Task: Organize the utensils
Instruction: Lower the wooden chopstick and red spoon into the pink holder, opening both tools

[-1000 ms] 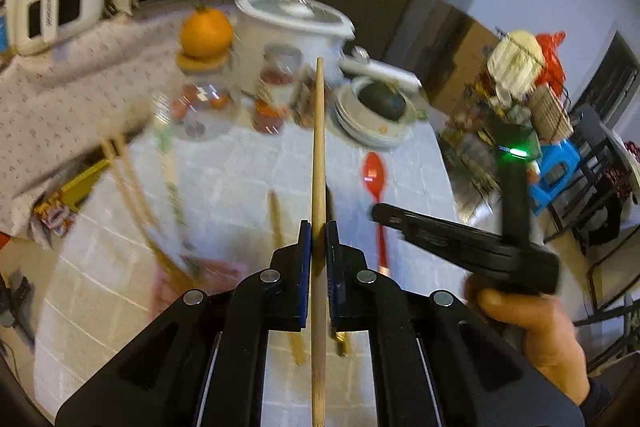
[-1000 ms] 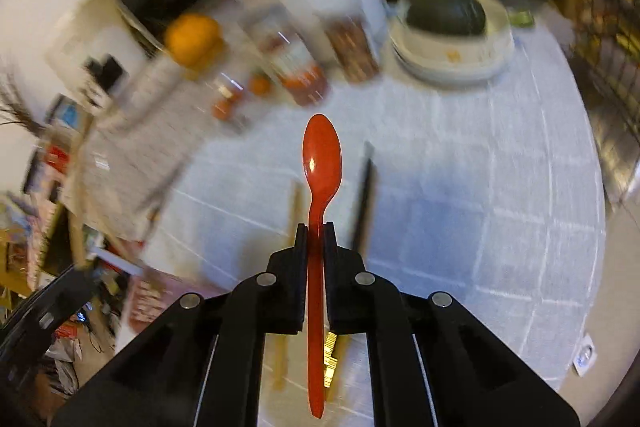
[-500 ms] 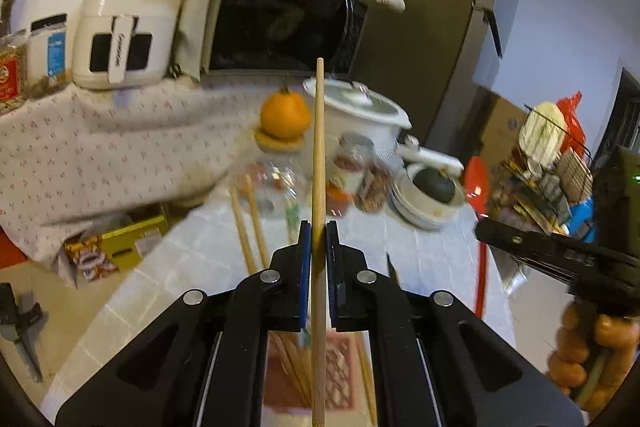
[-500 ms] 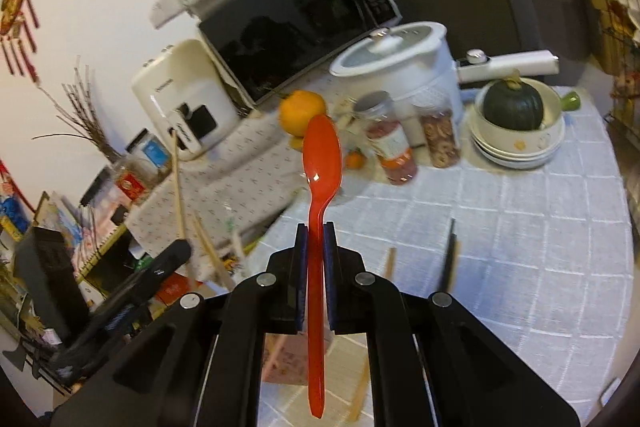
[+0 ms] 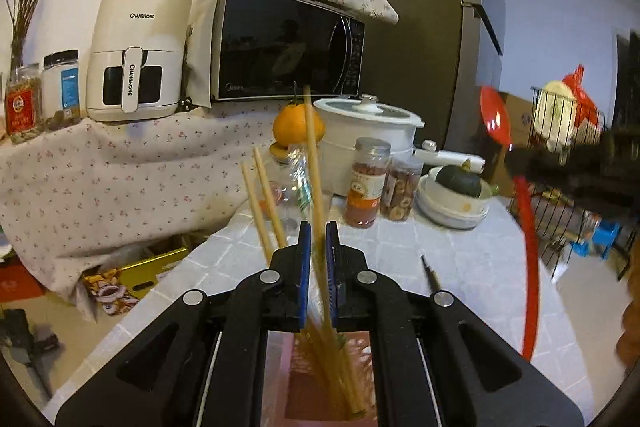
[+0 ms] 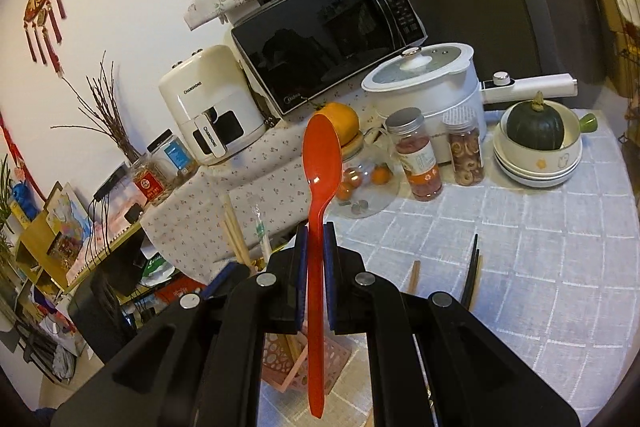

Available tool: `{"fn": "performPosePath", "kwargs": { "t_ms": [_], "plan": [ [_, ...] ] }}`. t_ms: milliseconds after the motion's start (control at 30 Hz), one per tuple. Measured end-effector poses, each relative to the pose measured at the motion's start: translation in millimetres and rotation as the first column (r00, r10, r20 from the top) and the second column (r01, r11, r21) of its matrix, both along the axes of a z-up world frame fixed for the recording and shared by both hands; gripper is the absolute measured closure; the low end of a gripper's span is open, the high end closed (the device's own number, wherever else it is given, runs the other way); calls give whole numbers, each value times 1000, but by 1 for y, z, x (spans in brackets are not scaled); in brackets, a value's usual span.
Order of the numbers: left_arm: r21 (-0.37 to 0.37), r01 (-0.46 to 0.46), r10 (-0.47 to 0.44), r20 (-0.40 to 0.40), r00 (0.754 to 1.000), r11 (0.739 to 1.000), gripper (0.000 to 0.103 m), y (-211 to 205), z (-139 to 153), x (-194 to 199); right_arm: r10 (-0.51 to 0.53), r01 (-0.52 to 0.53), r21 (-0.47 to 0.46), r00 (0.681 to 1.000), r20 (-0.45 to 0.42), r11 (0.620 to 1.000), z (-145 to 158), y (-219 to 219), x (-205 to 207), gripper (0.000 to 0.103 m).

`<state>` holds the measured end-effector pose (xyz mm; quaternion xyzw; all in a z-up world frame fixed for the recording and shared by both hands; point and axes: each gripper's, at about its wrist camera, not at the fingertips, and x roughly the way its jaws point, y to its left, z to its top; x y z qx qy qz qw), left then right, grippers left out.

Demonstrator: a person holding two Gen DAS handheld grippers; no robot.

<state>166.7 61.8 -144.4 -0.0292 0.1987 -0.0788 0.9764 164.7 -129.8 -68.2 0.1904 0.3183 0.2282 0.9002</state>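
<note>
1. Lowering a wooden chopstick (image 5: 313,163) into the pink holder (image 5: 320,379), bottom centre, the left gripper (image 5: 315,247) clamps it.
2. Waiting at centre frame, the right gripper (image 6: 315,251) pinches the red spoon (image 6: 320,187); next, likely release the chopstick.

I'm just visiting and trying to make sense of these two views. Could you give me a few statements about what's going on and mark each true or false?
1. The right hand-held gripper is clamped on a red plastic spoon. True.
2. The left hand-held gripper holds a black chopstick. False: it holds a pale wooden chopstick.
3. A dark green squash sits in stacked white bowls. True.
4. The pink perforated utensil holder is empty. False: wooden chopsticks stand in it.
</note>
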Motion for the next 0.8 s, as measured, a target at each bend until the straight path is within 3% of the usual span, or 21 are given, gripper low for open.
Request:
{"fn": "performPosePath", "kwargs": {
  "t_ms": [133,200,267,367,400,467,667,800],
  "plan": [
    [-11,-17,17,-56,998,1000,93,6,5,-4,9,-9,-5,1000,12,1000,-1,4,-2,95],
    [-33,-51,46,-143,989,998,75,14,17,-4,8,-8,-7,1000,17,1000,-2,8,-2,95],
    [-58,-81,67,-206,976,995,69,23,26,-6,5,-5,-7,1000,24,1000,-3,12,-2,95],
    [-121,-128,85,-309,947,984,61,41,42,-13,-1,1,8,998,55,1000,-4,24,-1,95],
    [-113,-157,106,-361,926,981,56,46,44,-13,0,0,2,998,67,1000,-3,29,-1,95],
    [-110,-192,123,-452,884,975,53,54,42,-9,3,-1,-13,996,89,1000,-5,41,0,95],
    [-154,-244,117,-567,816,958,47,70,25,0,-14,28,-75,984,179,997,-21,75,-3,95],
    [-138,-253,124,-596,793,958,43,74,16,4,-12,31,-94,981,196,995,-36,86,-3,94]
  ]
}}
